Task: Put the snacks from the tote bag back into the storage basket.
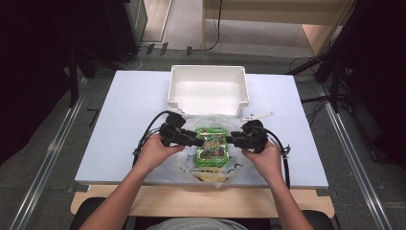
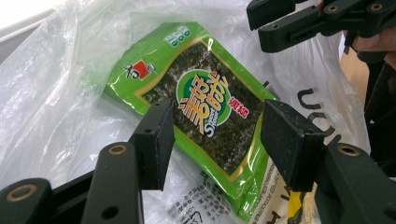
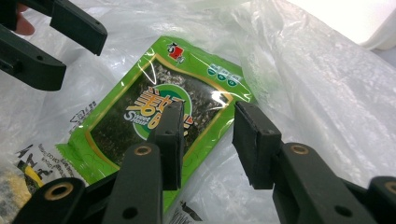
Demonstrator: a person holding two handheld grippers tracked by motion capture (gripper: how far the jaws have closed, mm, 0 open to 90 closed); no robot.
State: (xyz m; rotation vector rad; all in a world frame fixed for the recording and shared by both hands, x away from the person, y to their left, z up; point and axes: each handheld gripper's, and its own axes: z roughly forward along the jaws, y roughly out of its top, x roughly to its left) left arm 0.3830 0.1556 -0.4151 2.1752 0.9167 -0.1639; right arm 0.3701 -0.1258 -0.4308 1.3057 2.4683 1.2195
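A green seaweed snack packet (image 1: 212, 146) lies flat on a crumpled clear plastic bag (image 1: 189, 160) near the table's front. My left gripper (image 1: 196, 140) is at the packet's left edge and my right gripper (image 1: 231, 140) at its right edge. In the left gripper view the gripper (image 2: 219, 128) stands open just above the packet (image 2: 205, 107), not touching it. The right gripper (image 3: 211, 126) is open too, its jaws straddling one long edge of the packet (image 3: 154, 112). Each gripper view shows the other gripper's jaws across the packet.
A white bin (image 1: 208, 75) stands at the back middle of the pale table (image 1: 129, 124), right behind the bag. A small white strip (image 1: 258, 116) lies by the bin's front right corner. Something yellow (image 1: 210, 176) shows through the bag near the front edge.
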